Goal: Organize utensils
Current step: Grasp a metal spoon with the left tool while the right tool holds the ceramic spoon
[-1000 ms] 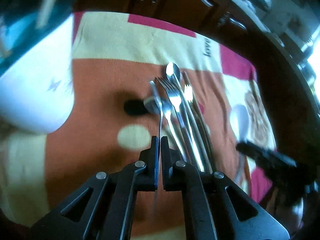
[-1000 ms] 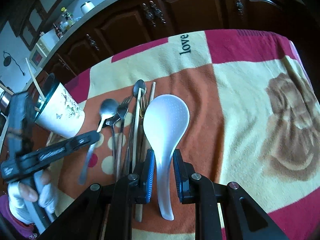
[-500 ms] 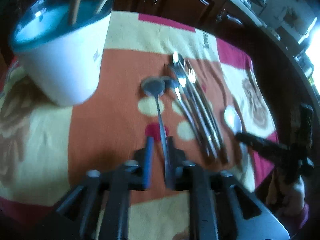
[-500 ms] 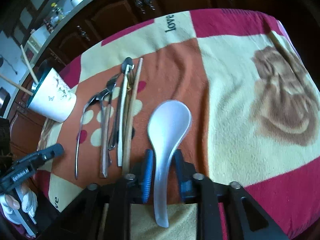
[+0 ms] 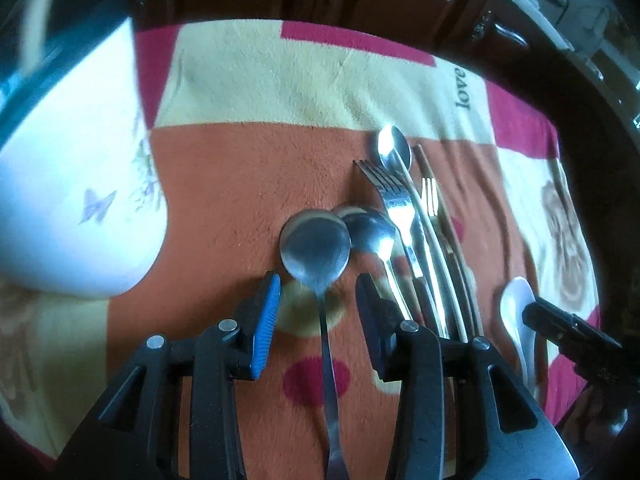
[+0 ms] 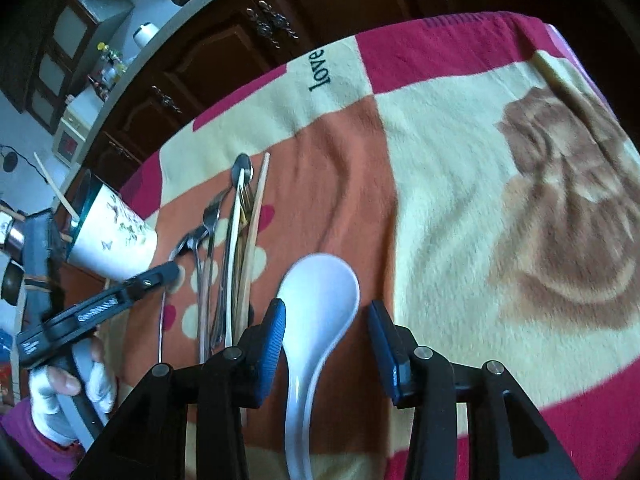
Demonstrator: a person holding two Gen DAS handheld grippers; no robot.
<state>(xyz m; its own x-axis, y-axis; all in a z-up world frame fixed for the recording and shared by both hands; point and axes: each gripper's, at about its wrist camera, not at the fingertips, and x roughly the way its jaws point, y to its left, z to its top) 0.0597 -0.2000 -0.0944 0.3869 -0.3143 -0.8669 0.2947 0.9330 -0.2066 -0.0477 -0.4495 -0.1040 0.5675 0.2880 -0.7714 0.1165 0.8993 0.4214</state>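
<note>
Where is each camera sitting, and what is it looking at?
Left wrist: rides on the left tongs, looking down over the round steel spoon on the patchwork blanket; the open tongs' fingers show.
Right wrist: rides on the right tongs, looking over the white plastic spoon; the open tongs' fingers show, plus the gloved left hand.
Shared: both see the blanket, the butterfly-print white cup and both spoons.
</note>
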